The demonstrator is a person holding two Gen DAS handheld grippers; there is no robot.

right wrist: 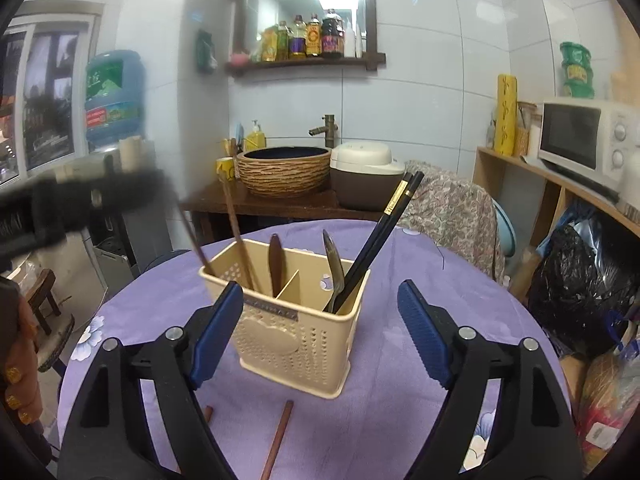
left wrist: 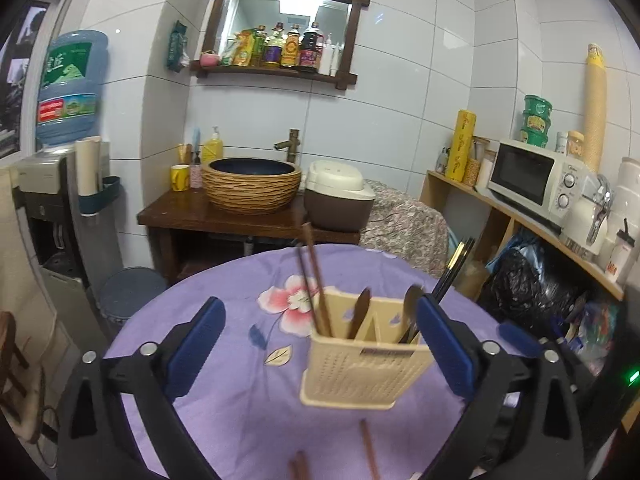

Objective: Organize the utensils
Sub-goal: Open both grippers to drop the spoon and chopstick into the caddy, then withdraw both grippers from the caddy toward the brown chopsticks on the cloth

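1. Cream plastic utensil holder [right wrist: 296, 320] stands upright near the middle of a round table [right wrist: 420, 280] draped in a purple floral cloth; a divider splits it into compartments.
2. Brown wooden chopsticks [right wrist: 236, 236] lean out of the left compartment beside a dark wooden spoon [right wrist: 276, 264], as the right wrist view shows.
3. Black chopsticks [right wrist: 384, 236] with gold bands and a metal spoon [right wrist: 334, 268] stand tilted in the right compartment.
4. More brown chopsticks [right wrist: 278, 436] lie flat on the cloth just in front of the holder, nearest the cameras.
5. Left gripper [left wrist: 320, 340] has its blue-padded jaws spread wide on either side of the holder, pressing on nothing; its right pad sits close to the holder's corner, and contact there cannot be told.
6. Right gripper [right wrist: 320, 332] also hangs open with nothing held, its left pad overlapping the holder's front corner in the picture.
7. Beyond the table, a woven-look basin [left wrist: 251, 188] and a rice cooker [left wrist: 338, 196] sit on a dark wooden counter.
8. White microwave [left wrist: 536, 176] rests on a wooden shelf at right; a water dispenser [left wrist: 68, 92] stands at left.
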